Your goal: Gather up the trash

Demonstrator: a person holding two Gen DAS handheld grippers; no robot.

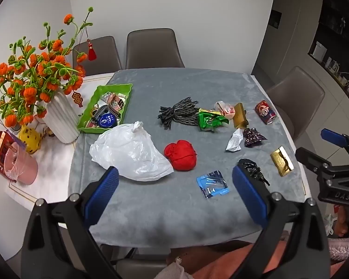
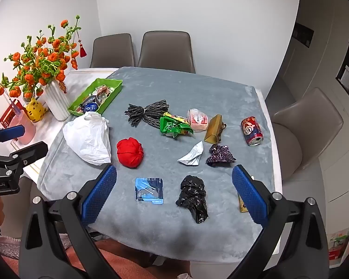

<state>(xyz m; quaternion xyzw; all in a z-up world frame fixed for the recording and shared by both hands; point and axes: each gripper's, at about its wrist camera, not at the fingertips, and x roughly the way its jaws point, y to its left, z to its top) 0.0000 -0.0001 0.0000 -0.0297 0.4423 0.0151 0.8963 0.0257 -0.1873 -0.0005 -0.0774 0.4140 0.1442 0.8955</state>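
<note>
Both grippers, left gripper [image 1: 175, 187] and right gripper [image 2: 174, 186], spread wide, holding nothing; trash strewn mid-bench [image 2: 151, 220]; white plastic bag [image 1: 130, 152] light, floppy, slippery, best pinched at knotted top.

Even, bright indoor light, soft shadows, sharp centre, strong fisheye bending and dark vignette at edges.

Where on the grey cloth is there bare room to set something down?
Free: the far strip of the grey cloth behind the dark yarn bundle, and the near edge in front of the blue packet and black bag. Crowded: the right middle, from the green wrapper to the red can.
</note>
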